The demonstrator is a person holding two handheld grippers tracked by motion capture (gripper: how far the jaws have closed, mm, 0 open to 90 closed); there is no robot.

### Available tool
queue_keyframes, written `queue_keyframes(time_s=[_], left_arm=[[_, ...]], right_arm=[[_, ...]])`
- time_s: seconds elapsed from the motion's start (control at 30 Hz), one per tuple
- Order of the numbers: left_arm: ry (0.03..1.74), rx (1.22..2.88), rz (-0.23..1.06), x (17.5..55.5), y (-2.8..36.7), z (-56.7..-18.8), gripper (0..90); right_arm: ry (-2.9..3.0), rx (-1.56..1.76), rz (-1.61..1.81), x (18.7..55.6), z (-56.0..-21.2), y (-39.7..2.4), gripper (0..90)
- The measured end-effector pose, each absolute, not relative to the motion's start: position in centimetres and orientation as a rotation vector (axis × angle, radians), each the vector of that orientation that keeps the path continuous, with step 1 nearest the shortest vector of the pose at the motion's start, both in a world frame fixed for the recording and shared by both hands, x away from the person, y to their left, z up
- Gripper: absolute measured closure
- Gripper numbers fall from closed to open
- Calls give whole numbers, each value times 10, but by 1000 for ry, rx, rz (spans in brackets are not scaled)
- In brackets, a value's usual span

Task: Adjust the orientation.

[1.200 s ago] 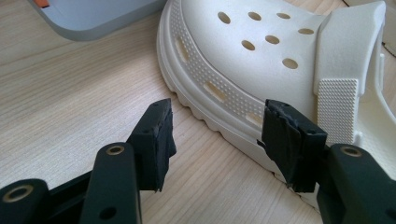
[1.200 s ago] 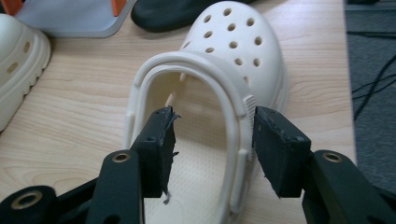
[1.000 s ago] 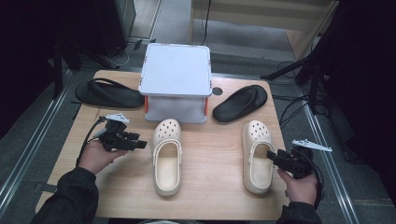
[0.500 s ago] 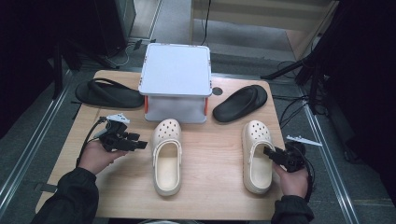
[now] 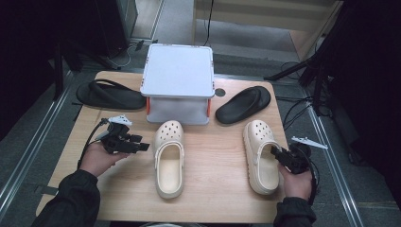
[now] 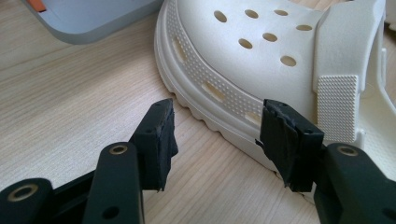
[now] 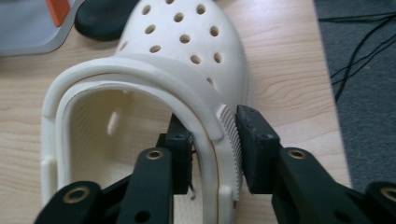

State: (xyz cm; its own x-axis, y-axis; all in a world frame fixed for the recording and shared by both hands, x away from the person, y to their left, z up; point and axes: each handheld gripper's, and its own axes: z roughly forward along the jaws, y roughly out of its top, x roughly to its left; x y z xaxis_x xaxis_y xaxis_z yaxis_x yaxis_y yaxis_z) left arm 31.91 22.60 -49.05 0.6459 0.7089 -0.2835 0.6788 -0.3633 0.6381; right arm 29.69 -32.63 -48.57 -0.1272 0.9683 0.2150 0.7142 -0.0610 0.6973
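Two cream clogs lie toe-away on the wooden table [image 5: 217, 189]. My right gripper [image 5: 276, 152] straddles the right side wall of the right clog [image 5: 261, 156]. In the right gripper view one jaw stands inside the clog [image 7: 182, 42] and the other outside, and the gripper [image 7: 212, 140] has just been closing, its pads now pressing the wall and strap. My left gripper [image 5: 142, 145] hovers low beside the left clog [image 5: 169, 163], open. In the left gripper view its jaws [image 6: 217, 135] point at the clog's [image 6: 261, 51] ridged sole edge without touching it.
A grey lidded box [image 5: 178, 75] with orange latches stands at the back middle. A black sandal [image 5: 109, 97] lies to its left, another black sandal [image 5: 243, 104] to its right. Cables trail on the floor off the table's right edge.
My right gripper has shifted slightly left onto the right clog's side wall and narrowed its jaws around it. The left hand and gripper have stayed put.
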Motion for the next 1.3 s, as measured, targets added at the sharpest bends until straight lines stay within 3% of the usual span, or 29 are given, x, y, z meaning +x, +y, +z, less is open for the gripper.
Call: queue_keyframes(time_s=[0.63, 1.3], left_arm=[[1088, 2105, 51, 319, 228, -491, 450], [1108, 2082, 61, 308, 236, -488, 433]], right_arm=[[1902, 1699, 1049, 290, -466, -314, 759], [2052, 1571, 1105, 296, -456, -261, 757]])
